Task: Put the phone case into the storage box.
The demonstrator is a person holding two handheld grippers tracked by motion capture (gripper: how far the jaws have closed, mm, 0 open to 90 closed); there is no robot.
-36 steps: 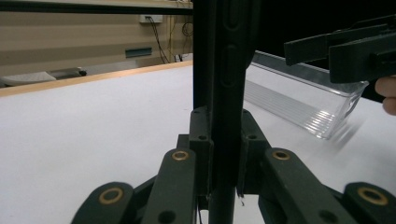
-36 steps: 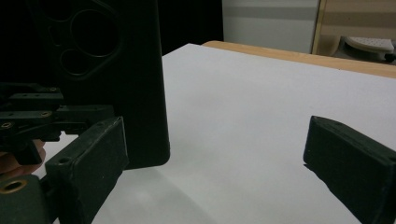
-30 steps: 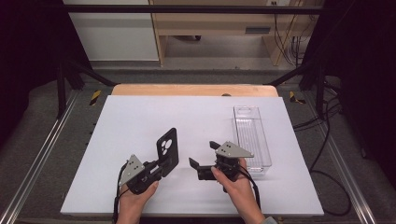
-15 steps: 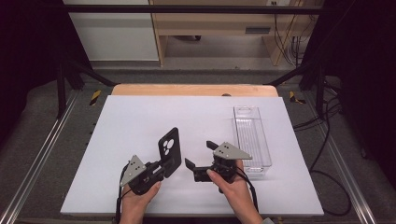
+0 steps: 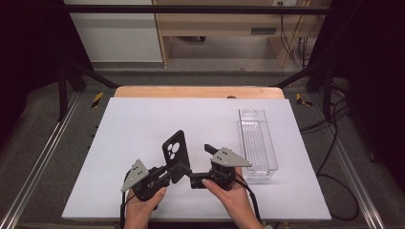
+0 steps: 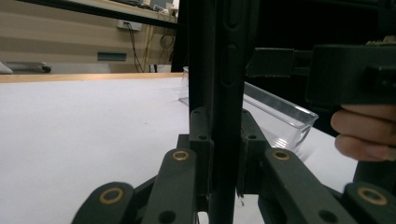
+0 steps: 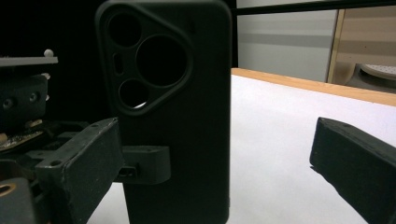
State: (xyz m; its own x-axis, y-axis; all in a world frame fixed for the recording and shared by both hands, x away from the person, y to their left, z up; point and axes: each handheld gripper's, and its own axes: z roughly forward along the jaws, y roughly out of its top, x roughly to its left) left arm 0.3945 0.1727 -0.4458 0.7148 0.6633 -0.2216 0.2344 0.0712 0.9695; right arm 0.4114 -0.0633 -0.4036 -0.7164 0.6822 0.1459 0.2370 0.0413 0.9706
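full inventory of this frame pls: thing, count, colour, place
phone case: 1, black, upright near the table's front middle, clamped edge-on in the left gripper
clear tray: 1, transparent, right side of the table
table: 1, white top, wooden strip along the far edge
left gripper: 1, black with grey plate, shut on the phone case
right gripper: 1, black with grey plate, jaws open, facing the phone case's back
hands: 2, at the bottom edge, one on each gripper
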